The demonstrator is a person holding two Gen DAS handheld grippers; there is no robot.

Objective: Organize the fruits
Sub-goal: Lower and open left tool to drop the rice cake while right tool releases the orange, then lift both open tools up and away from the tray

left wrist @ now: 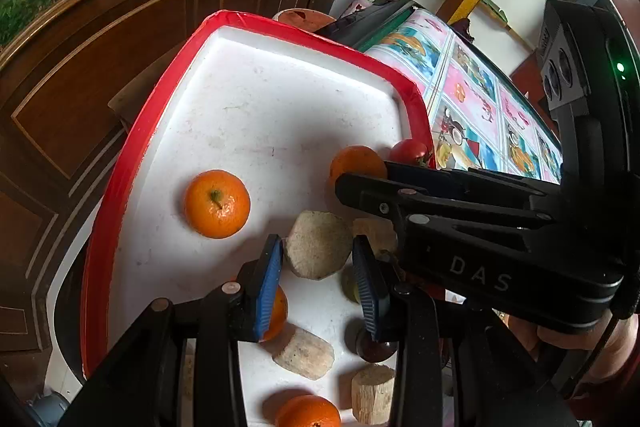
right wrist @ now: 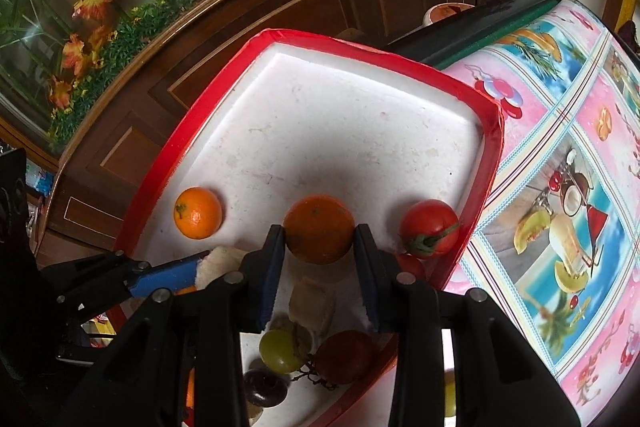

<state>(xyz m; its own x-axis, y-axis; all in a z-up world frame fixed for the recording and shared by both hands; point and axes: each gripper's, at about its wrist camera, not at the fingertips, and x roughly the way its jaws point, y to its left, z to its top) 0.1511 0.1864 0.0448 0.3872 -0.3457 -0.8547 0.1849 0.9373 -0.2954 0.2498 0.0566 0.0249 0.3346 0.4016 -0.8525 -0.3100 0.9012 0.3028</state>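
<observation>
A white foam tray (left wrist: 280,27) with a red taped rim holds the fruit. My left gripper (left wrist: 318,242) is shut on a beige cut chunk (left wrist: 318,247) low over the tray's near part; in the right wrist view the chunk (right wrist: 220,263) shows at the left. My right gripper (right wrist: 319,231) is shut on an orange (right wrist: 319,229), held just over the tray (right wrist: 360,47) floor beside a red tomato (right wrist: 430,227). A second orange (right wrist: 197,213) lies alone to the left, also seen as the stem-up orange (left wrist: 217,203). The right gripper's fingers (left wrist: 440,195) cross the left wrist view.
Near the grippers lie a green grape (right wrist: 280,345), a dark red one (right wrist: 346,357), more beige chunks (left wrist: 304,353) and another orange (left wrist: 308,411). A fruit-print tablecloth (right wrist: 560,187) covers the table at the right. A dark wooden cabinet (right wrist: 320,7) stands behind.
</observation>
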